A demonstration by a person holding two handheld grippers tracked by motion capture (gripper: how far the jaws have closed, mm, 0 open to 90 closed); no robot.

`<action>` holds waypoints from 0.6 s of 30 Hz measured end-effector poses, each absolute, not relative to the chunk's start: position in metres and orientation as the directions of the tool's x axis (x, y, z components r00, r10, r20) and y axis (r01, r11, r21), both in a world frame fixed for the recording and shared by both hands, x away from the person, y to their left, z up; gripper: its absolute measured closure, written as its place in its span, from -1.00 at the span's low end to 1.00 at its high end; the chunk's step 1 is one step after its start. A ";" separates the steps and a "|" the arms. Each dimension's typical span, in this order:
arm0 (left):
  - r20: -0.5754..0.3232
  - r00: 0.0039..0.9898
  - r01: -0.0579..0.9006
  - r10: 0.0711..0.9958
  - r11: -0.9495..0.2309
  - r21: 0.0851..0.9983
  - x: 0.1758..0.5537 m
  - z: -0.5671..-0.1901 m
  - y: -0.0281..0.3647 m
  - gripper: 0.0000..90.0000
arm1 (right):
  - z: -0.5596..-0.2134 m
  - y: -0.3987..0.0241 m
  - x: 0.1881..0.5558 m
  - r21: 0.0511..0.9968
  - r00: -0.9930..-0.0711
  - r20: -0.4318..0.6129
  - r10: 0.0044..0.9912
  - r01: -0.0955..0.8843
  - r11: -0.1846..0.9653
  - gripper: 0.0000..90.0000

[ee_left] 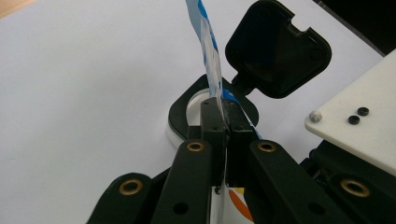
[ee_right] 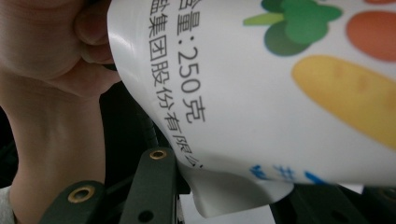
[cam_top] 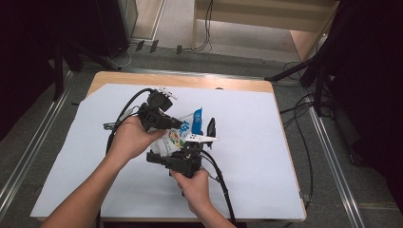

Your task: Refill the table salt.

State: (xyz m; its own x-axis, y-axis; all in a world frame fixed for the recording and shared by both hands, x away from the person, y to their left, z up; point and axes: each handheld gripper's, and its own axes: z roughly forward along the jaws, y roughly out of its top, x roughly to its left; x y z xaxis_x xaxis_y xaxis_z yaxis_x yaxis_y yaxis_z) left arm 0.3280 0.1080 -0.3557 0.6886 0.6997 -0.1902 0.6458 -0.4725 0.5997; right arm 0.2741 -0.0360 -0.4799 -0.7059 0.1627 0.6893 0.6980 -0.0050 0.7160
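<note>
High view | left gripper (cam_top: 183,124) pinching pouch (cam_top: 177,138) top | right gripper (cam_top: 202,124) seemingly holding it

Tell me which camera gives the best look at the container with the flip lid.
The left gripper view: the black flip-lid container sits just beyond the jaws, lid up and white inside visible. The high view shows it small, mostly behind the pouch. The right gripper view faces the pouch's printed side.

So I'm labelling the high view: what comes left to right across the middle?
Left hand → left gripper → pouch → black lid → bare white sheet.
</note>
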 end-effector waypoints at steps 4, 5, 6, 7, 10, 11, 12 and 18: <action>-0.175 0.685 0.646 0.708 -0.478 0.595 0.328 -0.355 0.111 1.00 | -0.479 -0.036 0.274 0.721 -0.710 0.684 0.170 0.693 -0.005 0.56; -0.172 0.681 0.648 0.712 -0.476 0.595 0.328 -0.356 0.111 1.00 | -0.479 -0.036 0.274 0.720 -0.709 0.684 0.172 0.694 -0.003 0.56; -0.165 0.684 0.647 0.711 -0.485 0.589 0.328 -0.356 0.111 1.00 | -0.479 -0.036 0.274 0.720 -0.709 0.683 0.173 0.693 -0.002 0.56; -0.160 0.685 0.645 0.711 -0.489 0.588 0.328 -0.356 0.110 1.00 | -0.479 -0.035 0.274 0.720 -0.709 0.683 0.175 0.694 -0.001 0.56; -0.159 0.681 0.647 0.714 -0.486 0.588 0.329 -0.357 0.108 1.00 | -0.480 -0.035 0.274 0.716 -0.705 0.687 0.175 0.698 0.001 0.57; -0.158 0.681 0.647 0.715 -0.488 0.586 0.329 -0.357 0.108 1.00 | -0.480 -0.035 0.274 0.715 -0.704 0.688 0.175 0.699 0.000 0.57; -0.156 0.684 0.646 0.713 -0.492 0.584 0.329 -0.357 0.108 1.00 | -0.480 -0.036 0.274 0.716 -0.705 0.687 0.175 0.698 -0.001 0.58; -0.152 0.687 0.644 0.711 -0.499 0.580 0.329 -0.356 0.104 1.00 | -0.480 -0.036 0.275 0.713 -0.702 0.692 0.168 0.701 -0.009 0.59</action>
